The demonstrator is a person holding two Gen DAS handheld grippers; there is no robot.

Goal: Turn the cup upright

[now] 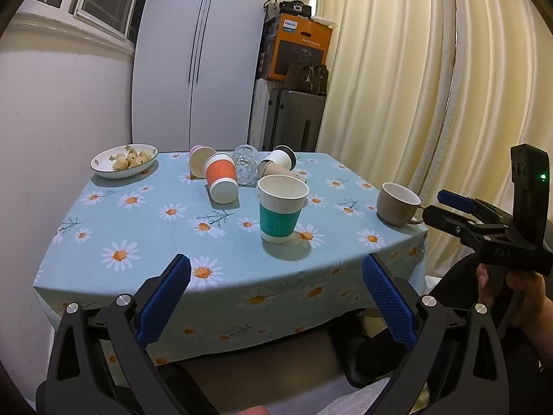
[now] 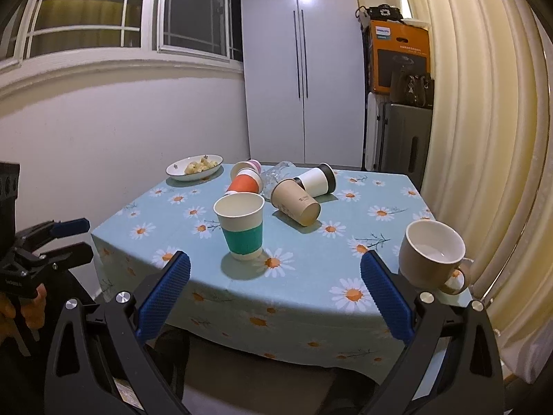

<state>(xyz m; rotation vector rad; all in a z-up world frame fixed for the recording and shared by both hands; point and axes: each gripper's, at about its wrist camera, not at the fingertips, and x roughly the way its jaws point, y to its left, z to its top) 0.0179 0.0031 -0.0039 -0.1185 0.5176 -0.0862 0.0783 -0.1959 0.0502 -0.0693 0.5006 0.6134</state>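
Observation:
A teal-sleeved paper cup point(image 1: 280, 209) point(image 2: 241, 226) stands upright near the table's front. Behind it several cups lie on their sides: an orange one point(image 1: 222, 180) point(image 2: 243, 184), a pink-rimmed one point(image 1: 199, 159) point(image 2: 246, 165), a brown one point(image 2: 296, 201) point(image 1: 274, 170), a white one with a black lid point(image 1: 284, 157) point(image 2: 317, 180), and a clear glass point(image 1: 245, 165) point(image 2: 276, 173). A beige mug point(image 1: 398, 203) point(image 2: 432, 257) stands upright at the right edge. My left gripper point(image 1: 275, 292) and right gripper point(image 2: 275, 290) are both open and empty, held off the table's front edge.
A bowl of snacks point(image 1: 125, 159) point(image 2: 195, 166) sits at the table's back left. The table carries a blue daisy cloth point(image 1: 138, 228) point(image 2: 311, 297). Curtains hang at the right, a white cabinet and stacked boxes behind. The right gripper shows in the left wrist view point(image 1: 449, 207), beside the mug.

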